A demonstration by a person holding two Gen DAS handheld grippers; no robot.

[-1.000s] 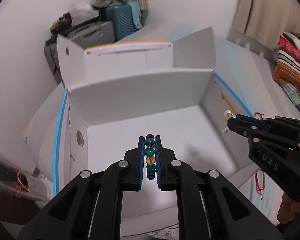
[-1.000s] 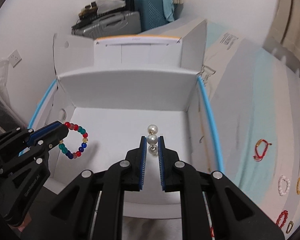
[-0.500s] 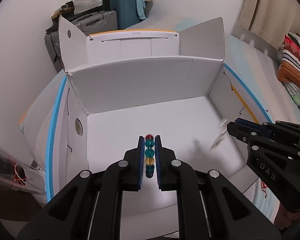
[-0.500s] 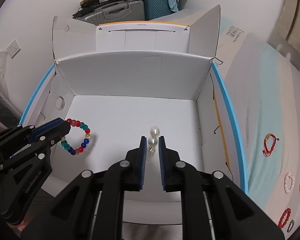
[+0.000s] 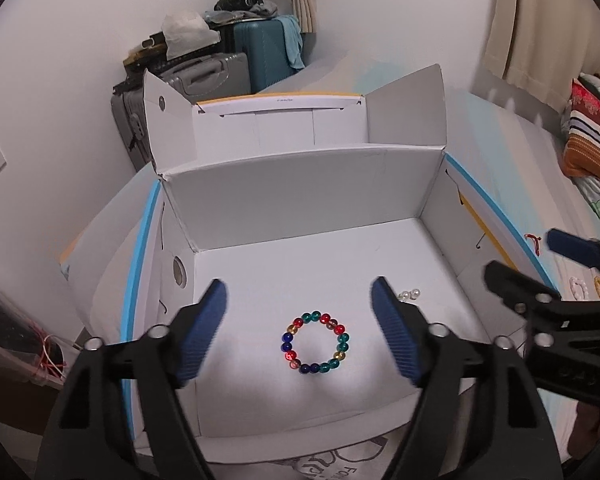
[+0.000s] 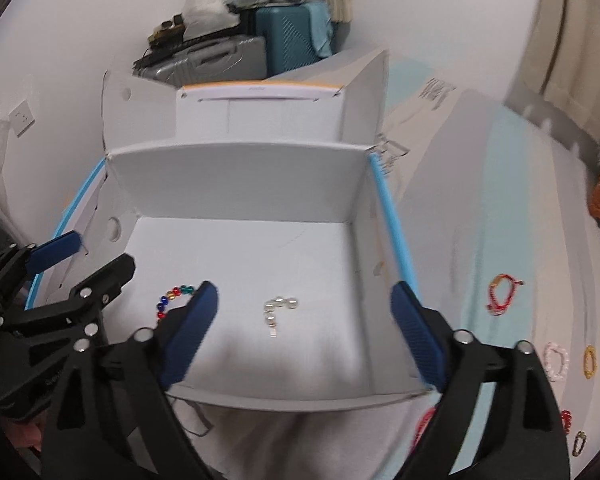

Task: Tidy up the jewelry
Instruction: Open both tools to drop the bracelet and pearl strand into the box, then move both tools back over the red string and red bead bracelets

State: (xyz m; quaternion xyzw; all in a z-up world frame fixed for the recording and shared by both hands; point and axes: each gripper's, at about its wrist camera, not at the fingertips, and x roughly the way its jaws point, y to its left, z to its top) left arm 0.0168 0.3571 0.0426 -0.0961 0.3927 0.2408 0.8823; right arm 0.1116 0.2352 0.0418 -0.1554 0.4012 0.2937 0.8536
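Observation:
A multicoloured bead bracelet lies flat on the floor of the open white cardboard box. My left gripper is open and empty just above it. A pearl piece lies on the box floor to the right; in the left wrist view it shows beside my right finger. My right gripper is open and empty above the pearls. The bead bracelet is partly hidden behind its left finger. The box fills the right wrist view.
Several bracelets lie on the pale blue bed sheet right of the box: a red cord one, a white one, a yellow one. Suitcases stand behind the box against the wall. Striped cushions lie at far right.
Both grippers opened. The bead bracelet dropped from the left gripper and the pearls from the right gripper onto the box floor.

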